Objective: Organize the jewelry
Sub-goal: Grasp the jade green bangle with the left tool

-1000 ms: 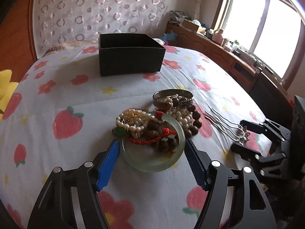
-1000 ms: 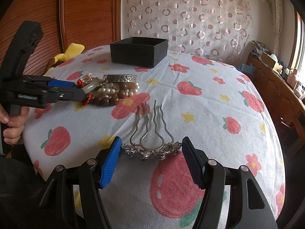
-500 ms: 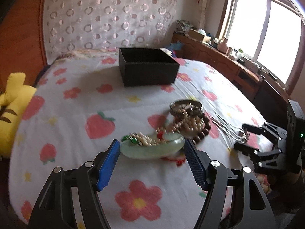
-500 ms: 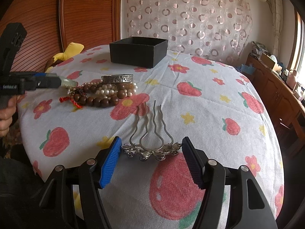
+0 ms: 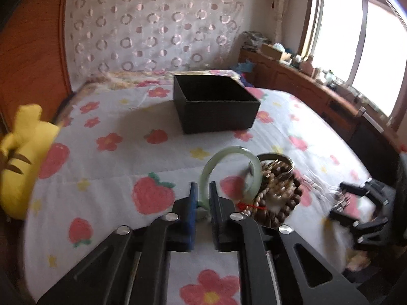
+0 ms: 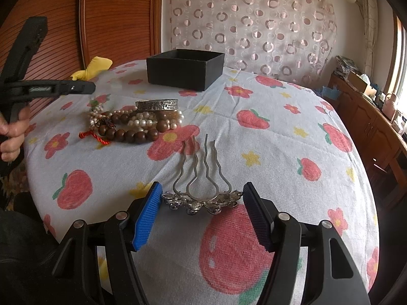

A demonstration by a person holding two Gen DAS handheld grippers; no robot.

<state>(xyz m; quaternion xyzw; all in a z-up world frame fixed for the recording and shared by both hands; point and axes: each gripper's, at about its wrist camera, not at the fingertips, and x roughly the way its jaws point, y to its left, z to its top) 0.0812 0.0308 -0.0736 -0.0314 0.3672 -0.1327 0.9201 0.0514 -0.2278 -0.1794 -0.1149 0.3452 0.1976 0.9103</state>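
Observation:
A pale green jade bangle (image 5: 230,152) stands upright, lifted above the bed. My left gripper (image 5: 202,185) is closing on it, and its pads pinch the near rim. Below and to the right, a pile of pearl and brown bead bracelets (image 5: 277,193) with a red cord lies on the bedspread. The right wrist view shows the same bracelets (image 6: 134,124) and a silver cuff (image 6: 157,104). My right gripper (image 6: 202,190) is open, with the head of a silver hairpin (image 6: 201,200) lying between its pads. An open black box (image 5: 216,109) sits farther back.
The strawberry-and-flower bedspread (image 5: 106,167) covers the bed. A yellow plush toy (image 5: 23,152) lies at the left edge. A wooden cabinet (image 5: 318,96) with clutter runs under the window on the right. A hand (image 6: 12,132) holds the left gripper's handle.
The left gripper lifted the jade bangle off the bead pile and moved back. Its jaws went from wide across the bangle to narrow on the rim. The right gripper stayed still.

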